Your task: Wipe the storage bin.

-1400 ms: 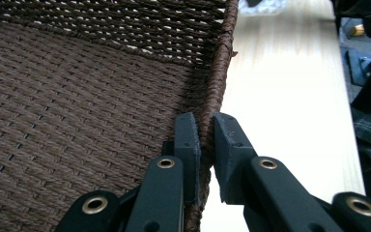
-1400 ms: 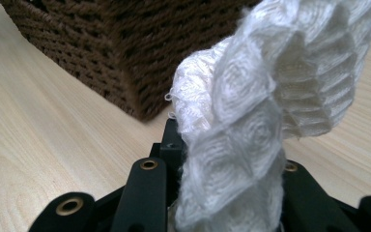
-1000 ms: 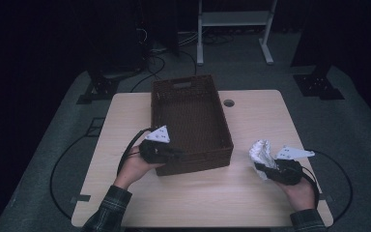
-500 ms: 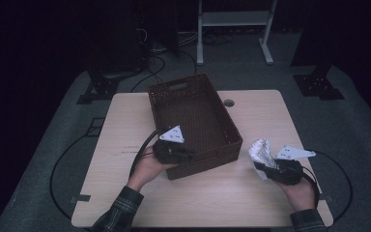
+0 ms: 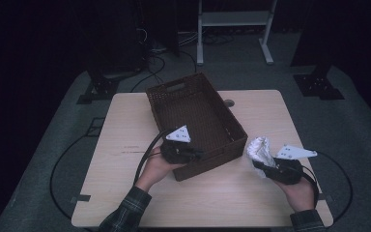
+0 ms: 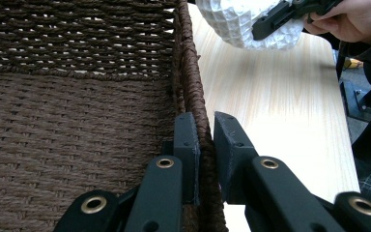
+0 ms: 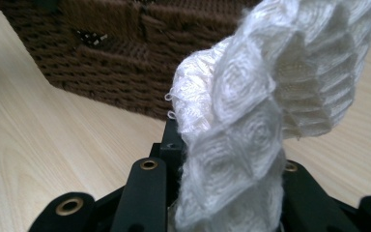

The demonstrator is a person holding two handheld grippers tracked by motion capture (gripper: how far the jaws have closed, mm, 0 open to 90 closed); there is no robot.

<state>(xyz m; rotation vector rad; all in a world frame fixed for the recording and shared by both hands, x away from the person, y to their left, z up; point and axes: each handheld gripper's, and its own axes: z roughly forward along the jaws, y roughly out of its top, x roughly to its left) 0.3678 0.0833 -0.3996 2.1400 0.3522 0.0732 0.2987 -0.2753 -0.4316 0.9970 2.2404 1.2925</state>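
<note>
Fig.: we see two hand-held tongs at a pale wooden table (image 5: 125, 203). The left gripper (image 6: 206, 140) is pinched on the near side wall of the dark brown woven rectangular basket (image 5: 193, 116), one jaw inside, one outside; the wall runs straight ahead betw. them. The right gripper (image 7: 222, 159) is clamped on a white, quilted, crumpled cloth (image 7: 251, 106), which stands up from its jaws. Key relation, in our judgement: the basket lies ahead and to the left of the right tongs, near but apart, its long axis running obliquely away. The cloth hand is nearer the basket's right wall, so the drop-in goes over that rim.
</note>
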